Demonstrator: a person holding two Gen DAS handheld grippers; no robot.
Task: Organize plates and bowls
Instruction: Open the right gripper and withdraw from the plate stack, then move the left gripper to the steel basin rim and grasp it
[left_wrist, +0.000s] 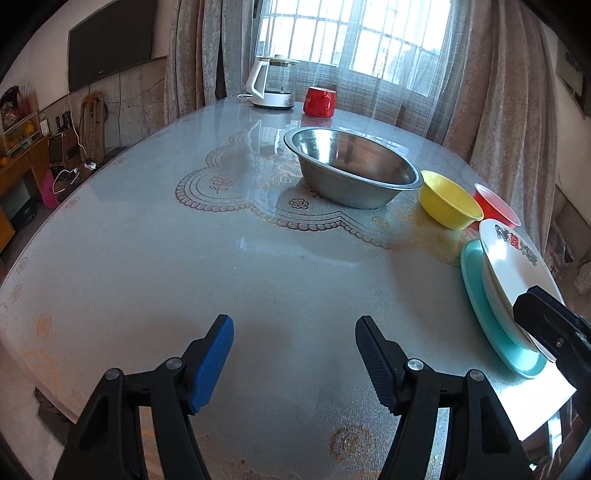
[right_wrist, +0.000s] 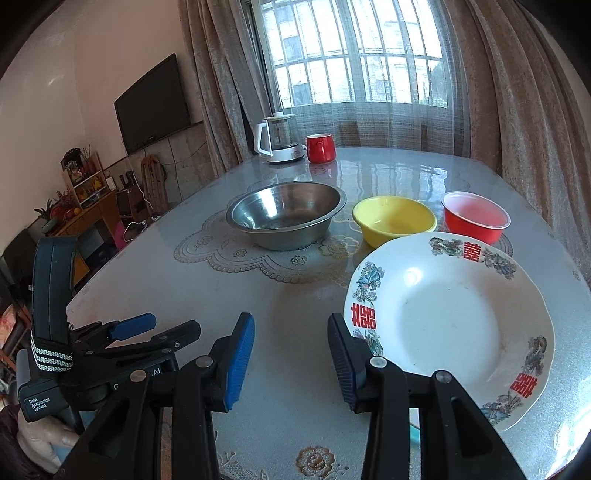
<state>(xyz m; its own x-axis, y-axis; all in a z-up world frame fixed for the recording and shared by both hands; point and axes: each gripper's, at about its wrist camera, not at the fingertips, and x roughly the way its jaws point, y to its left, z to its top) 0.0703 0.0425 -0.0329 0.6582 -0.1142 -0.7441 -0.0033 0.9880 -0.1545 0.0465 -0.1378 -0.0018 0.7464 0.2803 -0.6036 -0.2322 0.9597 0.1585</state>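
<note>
Covering the table (left_wrist: 147, 258) by a curtained window (left_wrist: 351, 33), a lace-print cloth bears a steel bowl (left_wrist: 351, 170) at twelve o'clock of the open, empty left gripper (left_wrist: 294, 341); from the right wrist, the right gripper (right_wrist: 291, 347) gapes empty, plate (right_wrist: 450, 314) touching its right finger (right_wrist: 341, 365) at three o'clock.

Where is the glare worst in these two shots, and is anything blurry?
Left wrist view: window blown out, its glare streaking the table near the steel bowl. Right wrist view: window reflections on the far tabletop, a bright spot on the white plate. Both views are sharp, with fisheye bending at the edges.
</note>
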